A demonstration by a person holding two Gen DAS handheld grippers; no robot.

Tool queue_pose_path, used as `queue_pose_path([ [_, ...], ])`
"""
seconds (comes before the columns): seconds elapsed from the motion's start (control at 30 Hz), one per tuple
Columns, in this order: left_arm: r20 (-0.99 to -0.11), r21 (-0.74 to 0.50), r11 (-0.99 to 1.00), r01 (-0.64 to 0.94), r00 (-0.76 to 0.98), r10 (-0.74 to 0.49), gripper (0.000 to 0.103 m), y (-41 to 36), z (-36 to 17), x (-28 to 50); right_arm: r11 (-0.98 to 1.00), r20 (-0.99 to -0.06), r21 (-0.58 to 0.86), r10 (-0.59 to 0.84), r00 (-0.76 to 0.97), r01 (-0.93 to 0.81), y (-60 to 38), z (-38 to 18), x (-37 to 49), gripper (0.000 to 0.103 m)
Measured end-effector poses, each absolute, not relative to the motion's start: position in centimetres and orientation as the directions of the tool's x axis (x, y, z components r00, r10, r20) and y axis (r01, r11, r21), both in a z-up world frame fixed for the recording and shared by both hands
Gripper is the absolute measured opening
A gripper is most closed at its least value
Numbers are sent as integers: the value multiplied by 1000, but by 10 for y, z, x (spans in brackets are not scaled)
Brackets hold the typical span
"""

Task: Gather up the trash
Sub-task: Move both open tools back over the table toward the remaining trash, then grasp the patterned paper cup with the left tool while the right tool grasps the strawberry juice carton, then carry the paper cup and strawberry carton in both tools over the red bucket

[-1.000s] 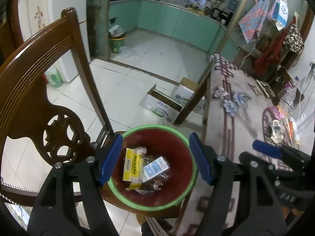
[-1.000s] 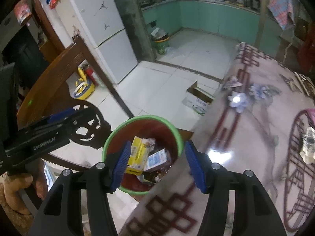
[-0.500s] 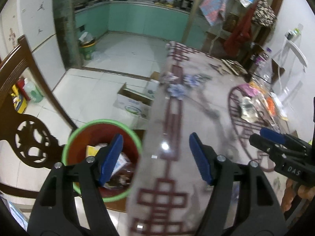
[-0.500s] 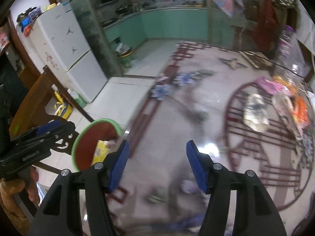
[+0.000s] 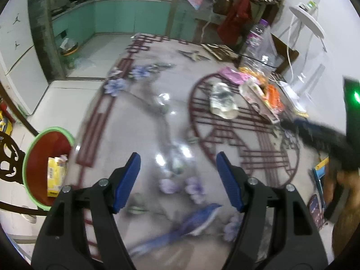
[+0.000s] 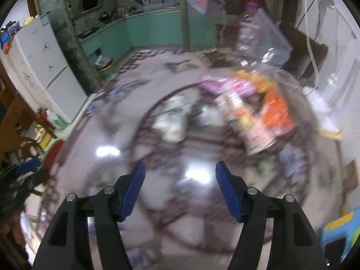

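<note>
A red bin with a green rim [image 5: 48,166] stands on a chair at the table's left edge, with a yellow box and other trash inside. On the table's far right lies a heap of wrappers: a crumpled clear one [image 5: 222,101], a pink one [image 5: 234,75] and an orange one [image 5: 273,96]. My left gripper [image 5: 177,172] hangs open over the bare tabletop, nothing between its fingers. My right gripper [image 6: 180,180] is over the table, short of the blurred wrappers [image 6: 254,117]; its jaws are opening and hold nothing. The right gripper [image 5: 315,135] also shows at the left view's right edge.
The table [image 5: 144,121] has a glossy patterned cloth with red lattice lines. A clear plastic bottle [image 5: 258,42] stands behind the wrappers. A carved wooden chair [image 5: 9,157] is at the left. A white fridge [image 6: 45,67] and green kitchen cabinets lie beyond.
Both grippers have swung from above the red bin to the right, over the table towards the wrapper heap. The right gripper's jaws stand a little wider.
</note>
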State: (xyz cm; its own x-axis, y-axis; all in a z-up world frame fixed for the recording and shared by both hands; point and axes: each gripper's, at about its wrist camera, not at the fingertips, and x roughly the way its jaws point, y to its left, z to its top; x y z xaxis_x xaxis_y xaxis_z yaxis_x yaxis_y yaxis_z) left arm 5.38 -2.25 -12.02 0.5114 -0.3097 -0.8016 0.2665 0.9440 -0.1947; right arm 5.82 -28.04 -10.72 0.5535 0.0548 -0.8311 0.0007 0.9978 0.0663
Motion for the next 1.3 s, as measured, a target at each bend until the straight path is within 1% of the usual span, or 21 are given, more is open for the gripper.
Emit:
queue_pose_path([
  [0.13, -814, -176, 944, 278, 498, -299, 67, -53, -123, 52, 999, -843, 38, 26, 538, 12, -331, -116, 100, 64],
  [0.37, -849, -138, 946, 293, 457, -265, 67, -95, -134, 64, 1000, -904, 16, 17, 428, -6, -379, -171, 172, 64],
  [0.47, -858, -131, 945, 299, 444, -260, 68, -113, -142, 81, 1000, -914, 19, 24, 404, -17, -386, -188, 188, 64],
  [0.73, -865, -133, 938, 319, 424, -267, 69, -160, -172, 160, 997, -939, 55, 70, 336, -54, -401, -222, 213, 63],
  [0.83, -872, -143, 939, 314, 409, -270, 69, -172, -188, 191, 996, -932, 72, 86, 352, -52, -404, -223, 210, 58],
  [0.87, -873, -145, 938, 315, 405, -271, 69, -175, -193, 199, 995, -927, 88, 99, 362, -48, -405, -220, 206, 54],
  [0.9, -874, -146, 937, 317, 402, -273, 70, -180, -199, 208, 994, -921, 101, 109, 373, -41, -406, -218, 203, 47],
  [0.93, -876, -145, 936, 321, 398, -273, 72, -184, -203, 216, 993, -915, 117, 121, 385, -34, -408, -215, 199, 32],
  [0.97, -878, -146, 934, 327, 393, -274, 72, -187, -208, 222, 991, -905, 133, 129, 406, -20, -411, -210, 193, 29],
  [1.07, -885, -159, 929, 334, 369, -284, 72, -195, -222, 237, 986, -886, 167, 149, 440, 1, -413, -199, 181, 29],
  [1.17, -891, -177, 927, 330, 346, -293, 71, -200, -235, 246, 985, -888, 173, 153, 434, 6, -410, -201, 177, 29],
  [1.2, -894, -185, 927, 328, 336, -297, 62, -201, -239, 248, 985, -890, 173, 153, 430, 9, -409, -202, 175, 29],
  [1.3, -889, -198, 924, 326, 338, -310, 61, -200, -241, 248, 983, -890, 184, 157, 428, 23, -405, -203, 169, 29],
])
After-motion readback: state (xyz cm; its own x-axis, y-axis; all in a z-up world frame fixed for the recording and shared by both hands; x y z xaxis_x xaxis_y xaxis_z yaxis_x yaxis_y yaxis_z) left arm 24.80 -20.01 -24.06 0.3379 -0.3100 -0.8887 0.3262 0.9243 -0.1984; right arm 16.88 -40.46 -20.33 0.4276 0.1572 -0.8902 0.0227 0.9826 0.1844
